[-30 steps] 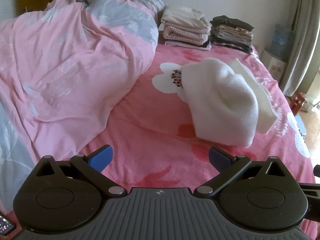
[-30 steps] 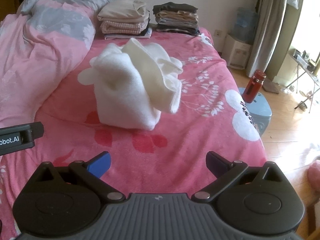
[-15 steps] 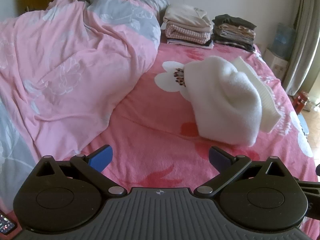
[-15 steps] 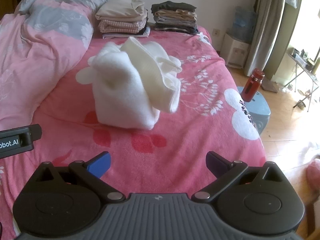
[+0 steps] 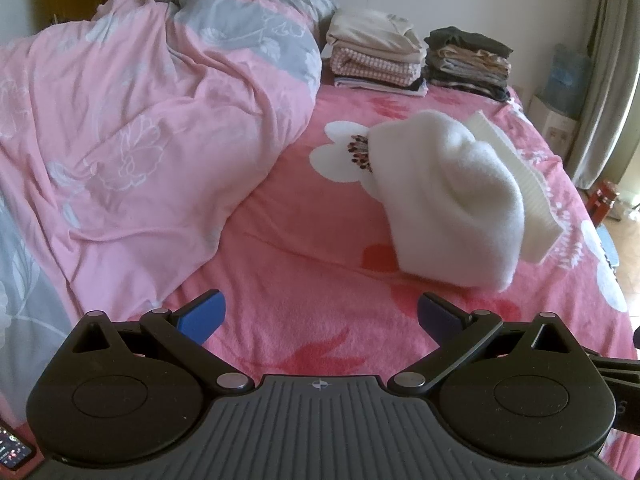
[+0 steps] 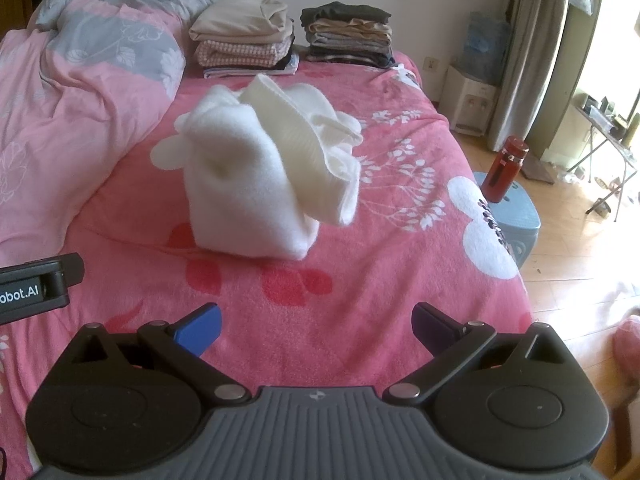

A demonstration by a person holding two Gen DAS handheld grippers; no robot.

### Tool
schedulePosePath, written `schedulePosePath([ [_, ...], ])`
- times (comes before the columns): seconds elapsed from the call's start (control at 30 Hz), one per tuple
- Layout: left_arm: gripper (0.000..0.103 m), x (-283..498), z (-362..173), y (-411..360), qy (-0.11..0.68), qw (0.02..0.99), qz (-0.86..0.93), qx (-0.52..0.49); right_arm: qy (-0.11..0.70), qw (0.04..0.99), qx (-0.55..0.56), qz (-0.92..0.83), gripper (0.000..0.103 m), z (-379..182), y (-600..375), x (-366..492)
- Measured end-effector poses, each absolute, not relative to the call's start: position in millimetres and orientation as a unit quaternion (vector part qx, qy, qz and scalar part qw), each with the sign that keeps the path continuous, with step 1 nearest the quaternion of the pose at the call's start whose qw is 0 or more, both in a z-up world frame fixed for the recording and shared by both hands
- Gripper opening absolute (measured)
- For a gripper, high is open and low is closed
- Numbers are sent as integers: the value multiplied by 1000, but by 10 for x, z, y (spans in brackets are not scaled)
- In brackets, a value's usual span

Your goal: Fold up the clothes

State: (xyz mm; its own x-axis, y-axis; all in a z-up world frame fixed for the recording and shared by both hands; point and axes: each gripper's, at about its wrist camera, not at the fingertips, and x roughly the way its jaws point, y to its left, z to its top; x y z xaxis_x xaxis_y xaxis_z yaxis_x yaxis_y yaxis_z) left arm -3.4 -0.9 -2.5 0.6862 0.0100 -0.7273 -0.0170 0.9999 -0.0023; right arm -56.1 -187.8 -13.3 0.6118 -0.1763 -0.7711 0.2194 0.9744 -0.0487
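A rumpled pink and grey duvet (image 5: 132, 128) lay heaped along the left of the bed. Right of it, on the pink flowered blanket (image 5: 304, 248), sat the white fleecy garment (image 6: 248, 184), bunched in a loose mound with a ribbed cream part draped over its right side. Two stacks of folded clothes (image 6: 296, 40) stood at the far end. The left gripper (image 5: 320, 314) and right gripper (image 6: 316, 326) hovered near, fingers spread wide, holding nothing. A red bottle (image 6: 505, 170) stood on a blue stool at the far right.
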Motion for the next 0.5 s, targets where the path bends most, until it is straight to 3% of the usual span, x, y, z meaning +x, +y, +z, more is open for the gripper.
schedulePosePath([
  [0.5, 103, -39, -55, -12, 399, 917, 5, -4, 426, 898, 23, -109, 103, -142, -1859, -550],
])
